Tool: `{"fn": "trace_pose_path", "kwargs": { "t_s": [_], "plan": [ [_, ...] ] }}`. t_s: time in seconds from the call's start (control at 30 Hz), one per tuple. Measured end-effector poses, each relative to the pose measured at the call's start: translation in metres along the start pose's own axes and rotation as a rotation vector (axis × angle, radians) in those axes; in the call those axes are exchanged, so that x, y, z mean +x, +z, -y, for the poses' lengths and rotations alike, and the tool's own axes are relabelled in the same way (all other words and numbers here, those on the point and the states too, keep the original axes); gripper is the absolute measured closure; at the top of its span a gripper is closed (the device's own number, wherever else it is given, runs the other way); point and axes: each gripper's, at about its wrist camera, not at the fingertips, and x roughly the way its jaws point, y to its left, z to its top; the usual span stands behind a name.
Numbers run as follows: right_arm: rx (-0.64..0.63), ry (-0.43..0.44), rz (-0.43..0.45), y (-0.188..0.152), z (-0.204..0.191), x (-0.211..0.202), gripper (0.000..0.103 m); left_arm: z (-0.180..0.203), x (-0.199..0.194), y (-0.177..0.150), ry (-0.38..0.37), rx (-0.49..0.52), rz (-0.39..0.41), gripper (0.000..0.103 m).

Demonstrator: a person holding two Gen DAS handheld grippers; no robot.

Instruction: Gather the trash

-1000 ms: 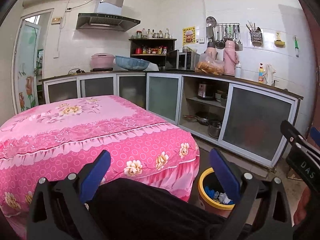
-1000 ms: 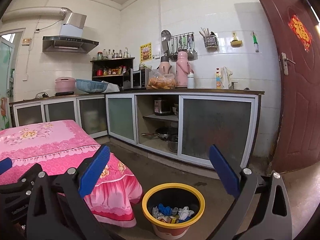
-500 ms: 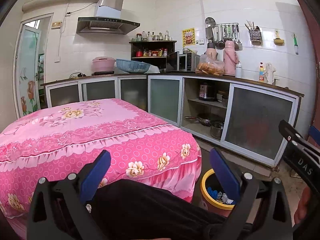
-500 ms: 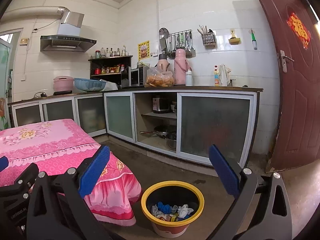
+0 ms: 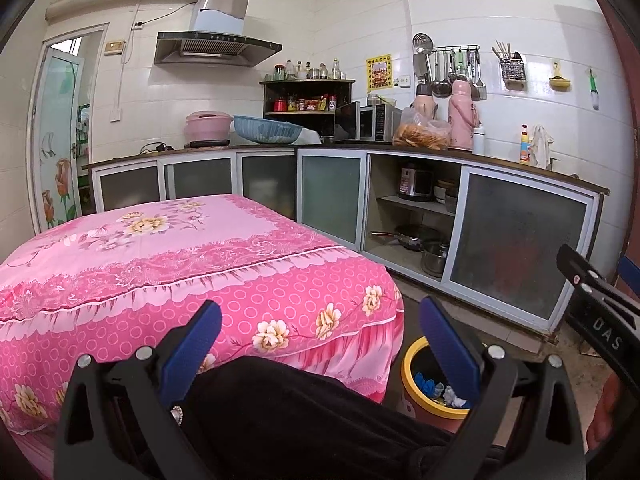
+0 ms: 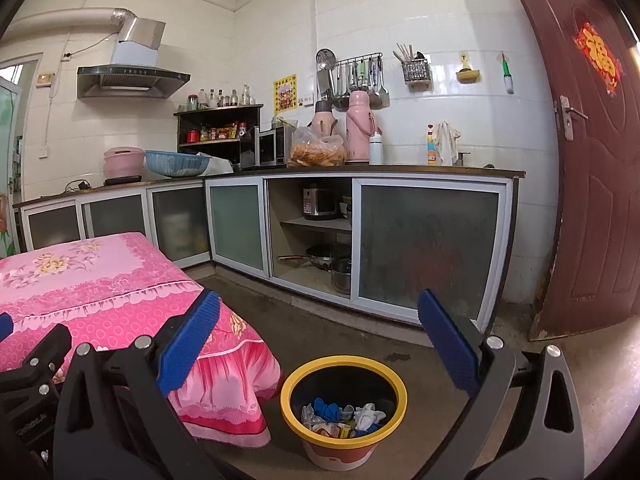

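Note:
A yellow-rimmed trash bin [image 6: 343,412] stands on the floor by the table corner, holding blue gloves, white wrappers and other scraps [image 6: 344,416]. My right gripper [image 6: 320,328] hangs open above and in front of the bin, nothing between its blue pads. My left gripper [image 5: 320,336] is open too, empty, over a dark trouser leg [image 5: 288,420]; the bin [image 5: 436,396] shows partly behind its right finger. The right gripper's black frame [image 5: 600,320] enters the left wrist view at the right edge. The pink flowered tablecloth [image 5: 160,256] carries no trash that I can see.
The pink-covered table [image 6: 100,280] fills the left. L-shaped kitchen cabinets [image 6: 420,240] run along the back, one bay open with pots [image 6: 332,264]. A brown door [image 6: 592,184] stands ajar at the right. Bare concrete floor [image 6: 340,320] lies between table, cabinets and door.
Both cameras have risen and tilted slightly, so the bin sits a little lower in each view. Both grippers stay open and empty.

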Motion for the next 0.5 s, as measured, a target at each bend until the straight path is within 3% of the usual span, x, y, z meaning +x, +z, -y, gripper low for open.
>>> {"fn": "trace_pose_path", "kwargs": {
  "t_s": [0.5],
  "plan": [
    [0.003,-0.002,-0.015,-0.0012,0.0018,0.0042,0.008,0.0015,-0.0004,0.0014,0.004,-0.008,-0.002,0.008]
  ]
}}
